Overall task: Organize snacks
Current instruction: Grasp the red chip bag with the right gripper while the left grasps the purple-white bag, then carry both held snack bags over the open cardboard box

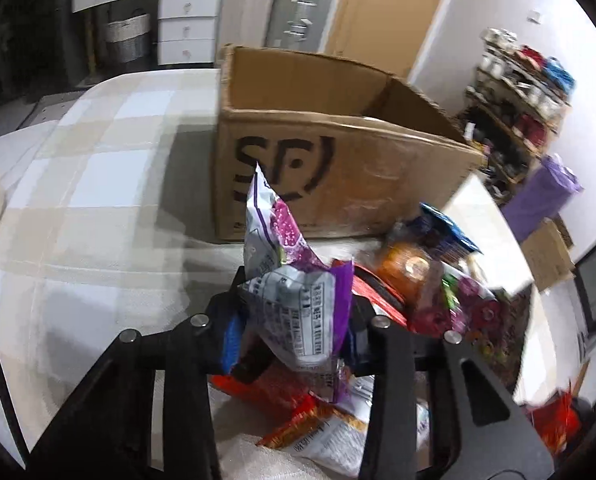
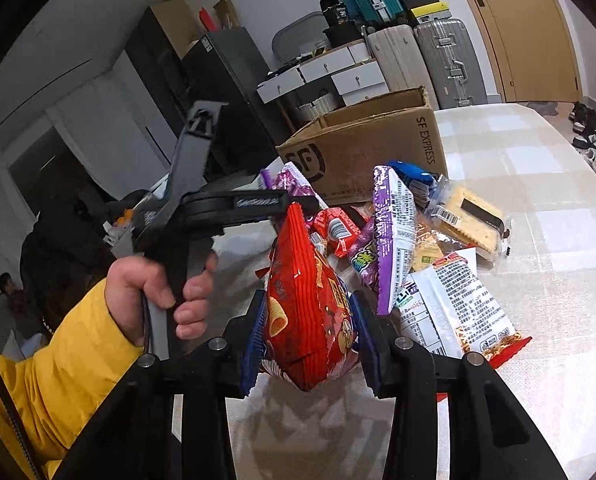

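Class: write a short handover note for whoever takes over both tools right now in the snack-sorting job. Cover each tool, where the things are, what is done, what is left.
Left tool: shut on a purple packet, lifted above the pile.
Right tool: shut on a red chip bag, held above the table.
Box: open, behind the pile; what can be seen of its inside shows no snacks.
Pile: crackers, noodles and other packets loose on the table before the box.
Done: two packets picked up.
Left: probably drop both into the box, then clear the pile.
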A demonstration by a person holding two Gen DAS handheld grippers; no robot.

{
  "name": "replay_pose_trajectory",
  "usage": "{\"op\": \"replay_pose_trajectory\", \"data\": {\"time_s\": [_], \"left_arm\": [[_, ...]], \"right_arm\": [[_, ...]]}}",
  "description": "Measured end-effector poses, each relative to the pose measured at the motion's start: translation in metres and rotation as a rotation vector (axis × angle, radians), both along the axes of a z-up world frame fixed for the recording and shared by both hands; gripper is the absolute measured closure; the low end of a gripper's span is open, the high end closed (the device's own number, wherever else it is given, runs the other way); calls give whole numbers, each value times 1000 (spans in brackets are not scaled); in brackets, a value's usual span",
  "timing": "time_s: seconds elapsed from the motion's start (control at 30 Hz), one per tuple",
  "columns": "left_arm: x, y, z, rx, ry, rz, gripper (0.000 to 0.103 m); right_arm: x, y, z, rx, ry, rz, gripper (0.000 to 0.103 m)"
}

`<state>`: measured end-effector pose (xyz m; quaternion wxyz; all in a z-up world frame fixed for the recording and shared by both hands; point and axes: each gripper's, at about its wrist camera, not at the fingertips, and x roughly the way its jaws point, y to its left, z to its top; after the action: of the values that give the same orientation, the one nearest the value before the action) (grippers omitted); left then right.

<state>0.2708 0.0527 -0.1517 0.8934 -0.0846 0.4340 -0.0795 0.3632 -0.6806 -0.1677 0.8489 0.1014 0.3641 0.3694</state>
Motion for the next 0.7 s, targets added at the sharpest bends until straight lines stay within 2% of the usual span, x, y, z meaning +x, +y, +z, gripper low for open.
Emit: {"op": "replay_pose_trajectory", "data": {"time_s": [0.07,0.2,0.33,0.47,0.6,0.7], "left_arm": [[-8,2,2,25,-20,-5,73],[-17,10,16,26,-60,1,73],[-35,18,31,2,-84,10,73],[-71,19,56,1,-123,1,73],[-128,23,72,0,-167,-29,73],[-157,24,83,24,-201,-40,73]], "right_arm": [[0,-1,1,-2,-2,-7,62],[-6,-2,9,6,-12,-15,62],[-10,5,18,16,-22,-11,62],[-15,6,32,42,-19,-13,62],[-23,8,51,46,-67,-31,62],[-27,9,64,48,-85,-36,62]]}}
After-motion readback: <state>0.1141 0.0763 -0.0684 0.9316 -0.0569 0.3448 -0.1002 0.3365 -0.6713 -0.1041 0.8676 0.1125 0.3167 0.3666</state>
